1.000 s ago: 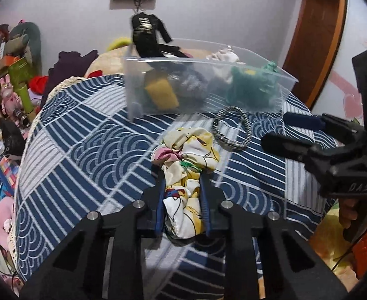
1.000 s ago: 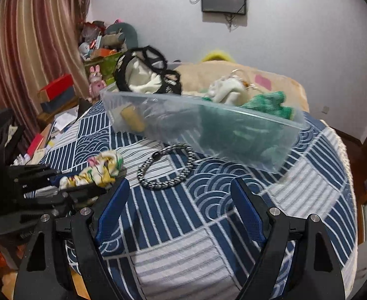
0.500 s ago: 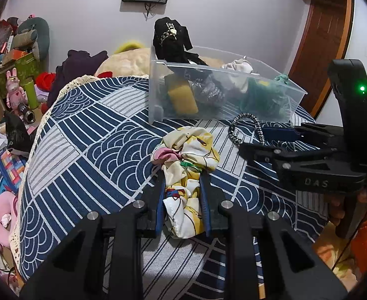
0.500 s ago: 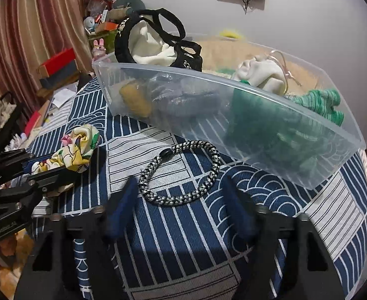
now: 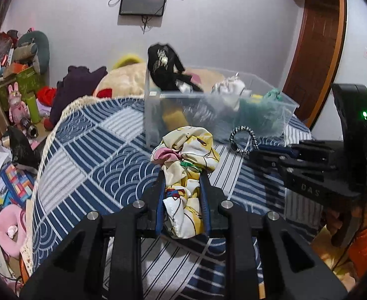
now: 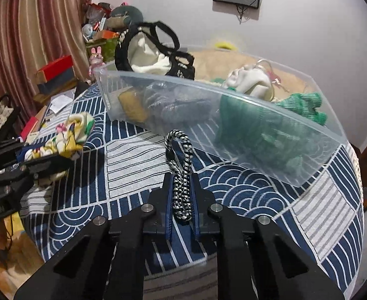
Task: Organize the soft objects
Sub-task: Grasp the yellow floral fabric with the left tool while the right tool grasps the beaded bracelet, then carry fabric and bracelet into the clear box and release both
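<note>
Two handheld grippers work over a bed covered in a blue and white patterned quilt (image 6: 133,160). Left gripper (image 5: 182,175): its blue pads are pinched on a bunched floral cloth (image 5: 186,155), yellow, white and pink, whose loose end spills forward beyond the fingertips. Right gripper (image 6: 180,177): its jaws have just been closing and are now pressed together on a black and white braided bracelet (image 6: 180,160), squeezing the loop flat so it stands up between the pads. Just beyond both lies a clear plastic bin (image 6: 296,135), open at the top, already holding green knitwear, a white piece, a yellow item and a black-trimmed bag. Bare quilt lies between the grippers and the bin's near wall. Off the bed's left edge, the floor is cluttered.
</note>
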The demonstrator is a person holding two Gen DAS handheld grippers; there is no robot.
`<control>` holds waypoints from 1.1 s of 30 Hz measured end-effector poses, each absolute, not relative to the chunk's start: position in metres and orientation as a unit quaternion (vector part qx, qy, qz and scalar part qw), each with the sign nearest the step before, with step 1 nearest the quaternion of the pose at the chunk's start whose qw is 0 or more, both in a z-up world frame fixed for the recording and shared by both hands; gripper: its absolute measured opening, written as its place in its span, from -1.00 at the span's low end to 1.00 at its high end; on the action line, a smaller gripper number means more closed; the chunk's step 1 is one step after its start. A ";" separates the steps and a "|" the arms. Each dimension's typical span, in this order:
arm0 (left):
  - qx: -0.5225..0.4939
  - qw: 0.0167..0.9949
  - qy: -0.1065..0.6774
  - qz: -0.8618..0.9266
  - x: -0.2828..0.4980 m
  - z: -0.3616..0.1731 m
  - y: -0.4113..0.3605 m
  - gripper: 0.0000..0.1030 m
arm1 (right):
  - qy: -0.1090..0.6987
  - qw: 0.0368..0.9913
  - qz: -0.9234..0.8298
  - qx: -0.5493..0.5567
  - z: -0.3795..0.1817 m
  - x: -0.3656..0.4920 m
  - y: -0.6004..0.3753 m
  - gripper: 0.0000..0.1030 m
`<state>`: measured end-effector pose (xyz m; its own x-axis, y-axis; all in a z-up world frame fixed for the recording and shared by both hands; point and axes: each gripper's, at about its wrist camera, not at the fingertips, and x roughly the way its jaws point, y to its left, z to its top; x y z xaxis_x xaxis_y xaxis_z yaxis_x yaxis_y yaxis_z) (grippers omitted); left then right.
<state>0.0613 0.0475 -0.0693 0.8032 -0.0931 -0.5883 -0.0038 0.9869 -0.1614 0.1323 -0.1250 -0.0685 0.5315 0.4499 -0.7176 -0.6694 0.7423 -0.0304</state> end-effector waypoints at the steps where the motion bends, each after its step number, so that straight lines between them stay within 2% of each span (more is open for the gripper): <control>1: -0.076 0.948 0.307 -0.023 0.062 -0.065 0.047 -0.54 | 0.355 0.864 0.325 -0.149 -0.066 0.131 -0.128 -0.78; 18: -0.079 0.970 0.226 -0.032 0.094 -0.004 0.037 -0.53 | 0.265 0.906 0.320 -0.077 -0.007 0.127 -0.162 -0.78; 33: -0.103 0.965 0.238 -0.045 0.149 0.001 0.032 -0.53 | 0.235 0.921 0.306 -0.055 0.015 0.149 -0.156 -0.78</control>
<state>0.1489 0.0321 0.0013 0.8828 -0.1364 -0.4494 0.0385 0.9747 -0.2201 0.1487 -0.1556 0.0154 0.7029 0.5375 -0.4658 -0.5889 0.8071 0.0427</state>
